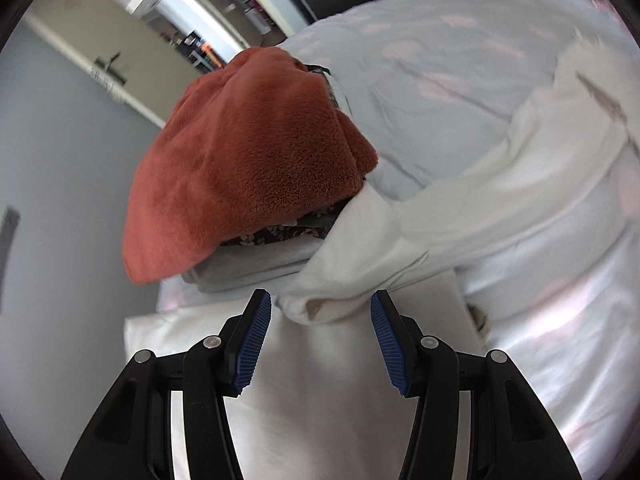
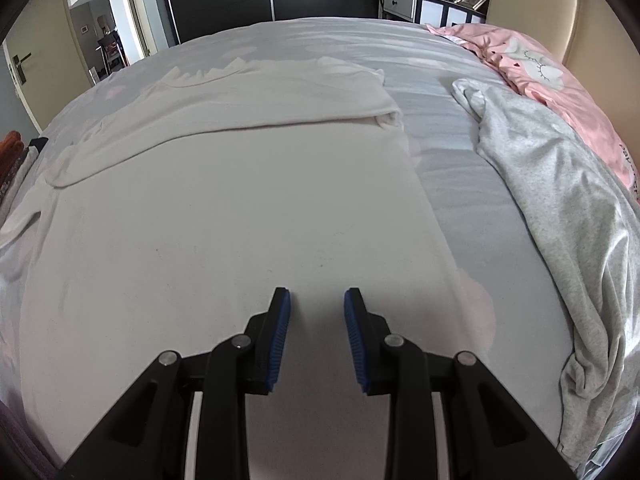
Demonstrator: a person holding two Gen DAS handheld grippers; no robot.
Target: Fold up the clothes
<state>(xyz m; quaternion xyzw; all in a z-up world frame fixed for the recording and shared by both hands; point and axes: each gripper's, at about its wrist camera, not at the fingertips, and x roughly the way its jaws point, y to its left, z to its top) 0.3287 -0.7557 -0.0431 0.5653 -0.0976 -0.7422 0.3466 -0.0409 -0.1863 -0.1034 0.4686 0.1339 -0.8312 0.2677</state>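
Lying flat on the pale grey bed point(image 2: 460, 200), the white long-sleeved cotton top point(image 2: 224, 216) had one sleeve folded across its chest. The left claw point(image 1: 320, 312) gaped empty around that sleeve's cuff point(image 1: 320, 304); the right claw point(image 2: 316, 304) hovered open, empty, over the hem. Next, probably, folding the body, starting with a pinch on the hem.

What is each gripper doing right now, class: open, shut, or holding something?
Left gripper: open, holding nothing; the white top's cuff lies between its fingers.
Right gripper: open, empty, over the white top.
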